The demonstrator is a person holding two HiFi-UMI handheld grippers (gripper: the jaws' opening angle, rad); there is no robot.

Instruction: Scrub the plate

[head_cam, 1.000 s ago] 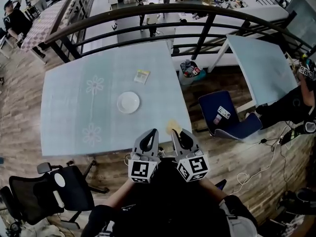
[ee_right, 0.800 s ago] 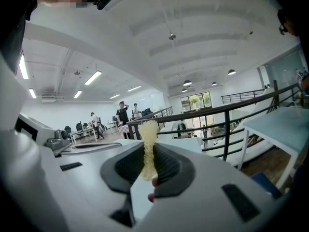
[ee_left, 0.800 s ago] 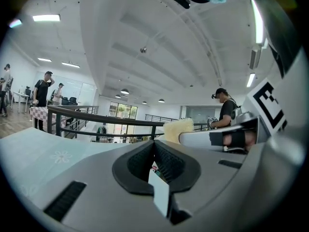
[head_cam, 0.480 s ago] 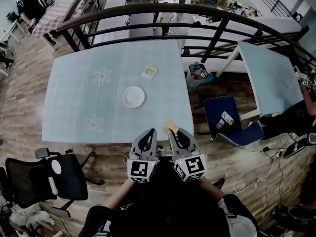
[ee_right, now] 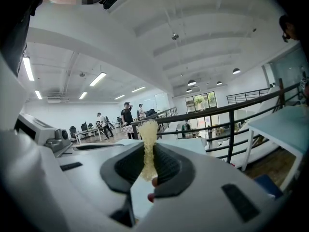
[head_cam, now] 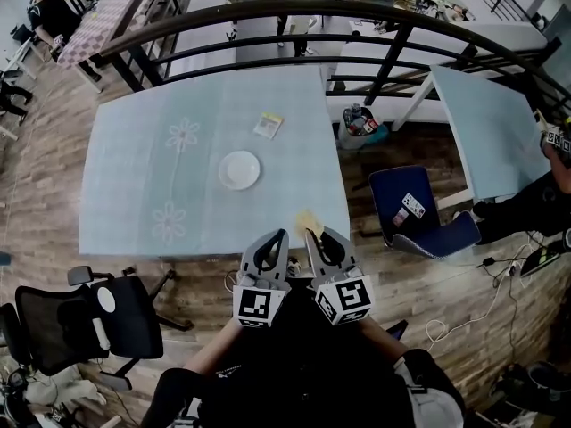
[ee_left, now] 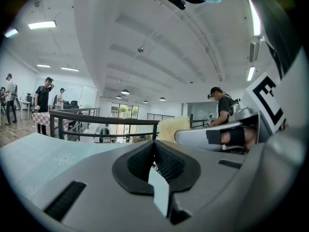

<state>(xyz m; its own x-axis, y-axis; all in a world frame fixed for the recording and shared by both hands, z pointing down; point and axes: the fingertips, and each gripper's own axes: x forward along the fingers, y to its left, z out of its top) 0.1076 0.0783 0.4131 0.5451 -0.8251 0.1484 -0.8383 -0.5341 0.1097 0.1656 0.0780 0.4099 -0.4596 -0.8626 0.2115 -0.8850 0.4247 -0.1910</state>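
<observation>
A small white plate (head_cam: 239, 169) lies near the middle of the pale blue table (head_cam: 134, 212). Both grippers are held side by side, short of the table's near edge and apart from the plate. My right gripper (head_cam: 313, 236) (ee_right: 148, 151) is shut on a yellow sponge (head_cam: 309, 222) (ee_right: 147, 144), which stands upright between the jaws. My left gripper (head_cam: 279, 237) (ee_left: 154, 145) is shut with nothing in it. The left gripper view also catches the sponge (ee_left: 171, 128), just to the right.
A small yellow-and-white packet (head_cam: 268, 125) lies beyond the plate. A black railing (head_cam: 294, 12) runs behind the table. A black office chair (head_cam: 80, 324) stands at the lower left, a blue chair (head_cam: 415, 212) at the right, and a second table (head_cam: 486, 123) farther right.
The head view has shifted a little, so the table and plate sit slightly higher in frame. Both grippers keep the same pose, and the sponge stays held.
</observation>
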